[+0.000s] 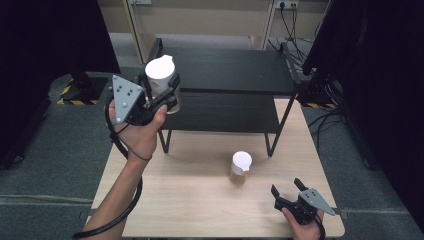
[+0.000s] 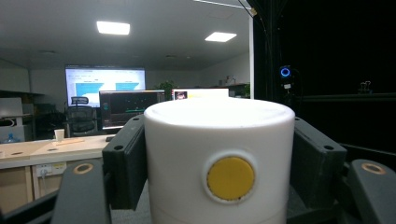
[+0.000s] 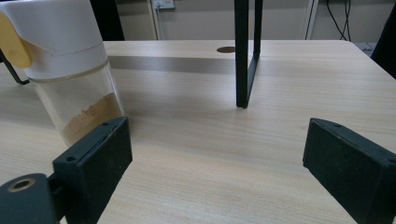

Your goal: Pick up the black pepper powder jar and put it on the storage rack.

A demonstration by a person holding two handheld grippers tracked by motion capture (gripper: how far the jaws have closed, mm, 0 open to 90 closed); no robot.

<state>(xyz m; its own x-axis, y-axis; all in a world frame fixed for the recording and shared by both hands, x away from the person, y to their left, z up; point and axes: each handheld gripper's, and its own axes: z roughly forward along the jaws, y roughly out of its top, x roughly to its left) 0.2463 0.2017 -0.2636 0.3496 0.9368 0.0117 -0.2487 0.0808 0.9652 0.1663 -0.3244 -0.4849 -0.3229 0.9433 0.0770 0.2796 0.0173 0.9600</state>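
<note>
My left gripper (image 1: 162,92) is shut on a white-lidded jar (image 1: 161,75), held up in the air at the left end of the black two-tier shelf (image 1: 225,70). In the left gripper view the jar's white lid (image 2: 219,158) with a round yellow button sits between both black pads. A second jar (image 1: 241,167), white lid and clear body with brown powder, stands on the wooden table (image 1: 190,200) in front of the shelf. My right gripper (image 1: 287,191) rests open near the table's front right edge. In the right gripper view that jar (image 3: 65,70) stands at the left, beyond the left pad.
The shelf's black leg (image 3: 246,51) stands ahead in the right gripper view. Dark screens flank the table on both sides. Grey floor surrounds the table. A cable trails from the left gripper along the forearm.
</note>
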